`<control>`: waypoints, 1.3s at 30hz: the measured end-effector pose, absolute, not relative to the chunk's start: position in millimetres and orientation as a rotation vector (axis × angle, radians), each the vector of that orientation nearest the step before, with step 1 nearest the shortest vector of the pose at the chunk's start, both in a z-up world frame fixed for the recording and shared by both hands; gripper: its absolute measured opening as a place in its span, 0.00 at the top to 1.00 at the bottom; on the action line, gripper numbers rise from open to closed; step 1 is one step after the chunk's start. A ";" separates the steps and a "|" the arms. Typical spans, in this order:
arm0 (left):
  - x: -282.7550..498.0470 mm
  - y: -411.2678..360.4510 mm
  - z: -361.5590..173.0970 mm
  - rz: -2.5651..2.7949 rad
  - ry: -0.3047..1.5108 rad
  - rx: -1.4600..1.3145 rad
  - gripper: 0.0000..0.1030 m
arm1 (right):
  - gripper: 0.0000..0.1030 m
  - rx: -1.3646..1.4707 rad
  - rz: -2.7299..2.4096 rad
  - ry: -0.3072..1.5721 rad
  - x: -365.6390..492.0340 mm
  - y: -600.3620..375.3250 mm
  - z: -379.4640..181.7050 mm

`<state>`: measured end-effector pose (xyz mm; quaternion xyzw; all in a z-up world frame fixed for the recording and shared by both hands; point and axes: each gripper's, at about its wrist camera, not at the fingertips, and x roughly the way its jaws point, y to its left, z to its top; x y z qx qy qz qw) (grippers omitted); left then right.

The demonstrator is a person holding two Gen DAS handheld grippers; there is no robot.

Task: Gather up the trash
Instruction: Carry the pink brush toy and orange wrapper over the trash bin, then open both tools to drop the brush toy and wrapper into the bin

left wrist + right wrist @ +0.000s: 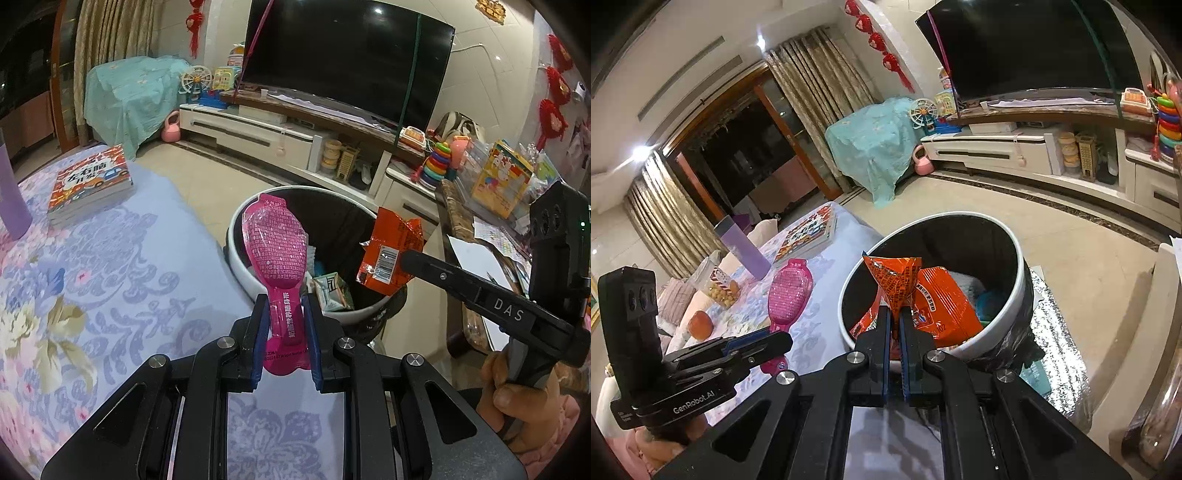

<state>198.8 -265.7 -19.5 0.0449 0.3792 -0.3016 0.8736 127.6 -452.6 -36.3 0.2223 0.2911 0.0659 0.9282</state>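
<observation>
bin (1019, 254) mouth open, wrapper (932, 302) inside

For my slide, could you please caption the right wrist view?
Right tool holds an orange wrapper above the bin.

Floor: pale glossy tiles (1052, 236) with a dark inlaid border strip running along the TV cabinet.
Walls: cream, hung with red knot ornaments (875, 40).
Television: big black screen (351, 59) standing on a wooden shelf over a long white TV cabinet (258, 136).
Window: dark glass sliding door (738, 155) in a brown wood frame, gold-beige curtains (820, 92) either side.
Corner: bulky furniture under a teal cloth (875, 147).
Surface: floral lilac tablecloth (110, 295).
Light: ceiling spots (761, 42) glaring.
</observation>
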 end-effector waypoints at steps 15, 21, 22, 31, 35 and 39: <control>216.6 -286.2 -17.5 -0.641 0.798 0.116 0.89 | 0.96 0.450 0.126 0.603 137.4 -456.1 -34.6; 222.5 -291.9 -17.7 -0.643 0.792 0.130 0.93 | 0.96 0.435 0.124 0.613 144.3 -455.9 -34.6; 223.7 -292.0 -18.5 -0.641 0.794 0.128 0.93 | 0.96 0.434 0.123 0.614 144.6 -456.4 -34.8; 229.6 -289.3 -23.5 -0.631 0.809 0.119 0.93 | 0.96 0.439 0.122 0.633 154.4 -458.5 -37.1; 231.7 -283.3 -26.0 -0.619 0.825 0.105 0.93 | 0.90 0.430 0.126 0.653 164.0 -456.7 -38.1; 231.4 -275.7 -28.6 -0.603 0.836 0.089 0.92 | 0.80 0.440 0.123 0.671 167.9 -456.2 -41.9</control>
